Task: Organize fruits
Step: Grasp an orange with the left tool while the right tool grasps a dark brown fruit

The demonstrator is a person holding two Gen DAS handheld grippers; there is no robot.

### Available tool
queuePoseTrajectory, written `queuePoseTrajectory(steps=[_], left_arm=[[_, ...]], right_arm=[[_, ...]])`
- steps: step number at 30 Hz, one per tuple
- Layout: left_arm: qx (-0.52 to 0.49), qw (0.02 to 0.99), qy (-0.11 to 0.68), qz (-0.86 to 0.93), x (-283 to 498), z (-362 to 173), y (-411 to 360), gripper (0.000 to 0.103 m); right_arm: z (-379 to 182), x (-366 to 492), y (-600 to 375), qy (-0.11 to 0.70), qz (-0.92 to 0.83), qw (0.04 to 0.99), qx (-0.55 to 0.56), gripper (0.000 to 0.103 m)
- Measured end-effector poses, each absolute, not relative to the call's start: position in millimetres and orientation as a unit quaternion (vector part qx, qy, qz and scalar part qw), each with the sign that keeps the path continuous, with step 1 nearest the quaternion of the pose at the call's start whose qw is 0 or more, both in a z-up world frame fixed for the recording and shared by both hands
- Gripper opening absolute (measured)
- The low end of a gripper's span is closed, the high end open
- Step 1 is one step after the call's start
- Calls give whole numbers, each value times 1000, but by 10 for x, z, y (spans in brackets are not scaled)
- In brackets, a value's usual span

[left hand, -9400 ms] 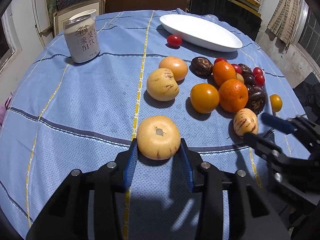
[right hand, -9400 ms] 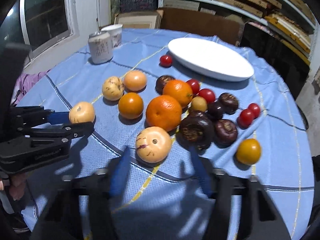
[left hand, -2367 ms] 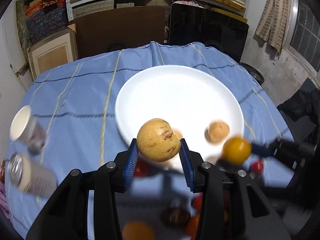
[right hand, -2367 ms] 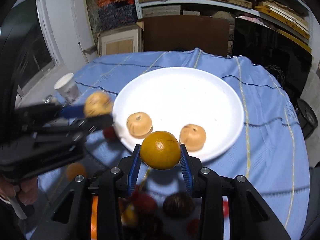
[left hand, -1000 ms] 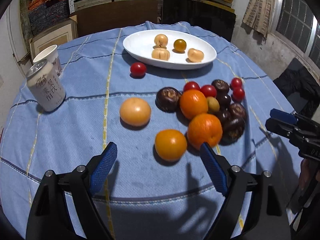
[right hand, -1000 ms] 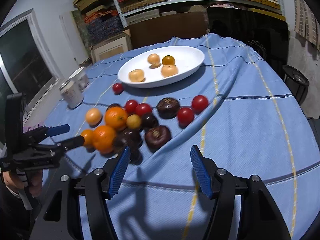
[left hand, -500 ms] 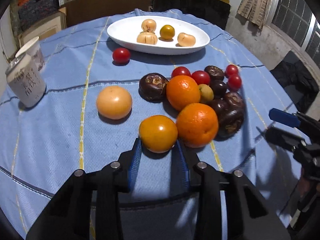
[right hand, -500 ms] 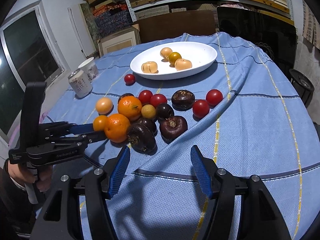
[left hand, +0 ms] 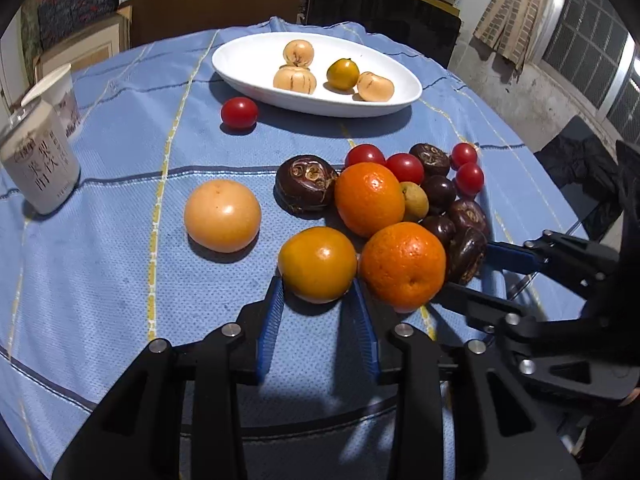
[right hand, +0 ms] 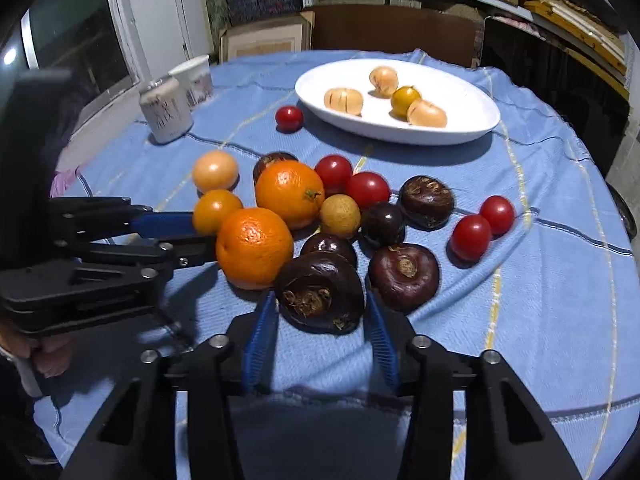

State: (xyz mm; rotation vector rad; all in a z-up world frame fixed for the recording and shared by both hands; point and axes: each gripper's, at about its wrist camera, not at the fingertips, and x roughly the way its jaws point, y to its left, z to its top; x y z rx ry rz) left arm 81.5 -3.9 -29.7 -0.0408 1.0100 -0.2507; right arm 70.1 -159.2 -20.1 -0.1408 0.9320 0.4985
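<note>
closing since a second ago, the left gripper (left hand: 318, 300) jaws now clamp the yellow-orange fruit (left hand: 317, 265) while the right gripper (right hand: 320, 320) jaws narrow around the dark fruit (right hand: 320, 298), both bound for the plate (left hand: 248, 72) at 12 o'clock.

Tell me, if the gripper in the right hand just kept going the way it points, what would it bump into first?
The right gripper would meet the dark brown fruit first; it already sits between the closing jaws. Past it lie more dark fruits, though depth is hard to judge.
</note>
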Motion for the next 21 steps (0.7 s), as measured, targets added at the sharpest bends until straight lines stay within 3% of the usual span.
queuePoseTrajectory(steps=[7, 11, 13, 16, 18, 21], left_arm=[[-30, 866, 487, -109, 877, -299, -45, 36], [-26, 869, 486, -85, 921, -299, -31, 52], [-30, 872, 482, -79, 962, -306, -15, 54], [-31, 873, 480, -76, 1001, -295, -20, 53], [-34, 873, 477, -96, 1011, -287, -34, 38], [-13, 876, 472, -95, 978, -275, -87, 38]], right_arm=[[-234, 720, -1585, 437, 236, 865, -74, 47], [-239, 704, -1535, 434, 220, 870, -80, 48], [-243, 703, -1529, 436, 211, 872, -75, 47], [-228, 699, -1573, 440, 213, 871, -57, 46], [-196, 679, -1648, 441, 221, 870, -34, 46], [-143, 648, -1804, 441, 234, 866, 4, 46]])
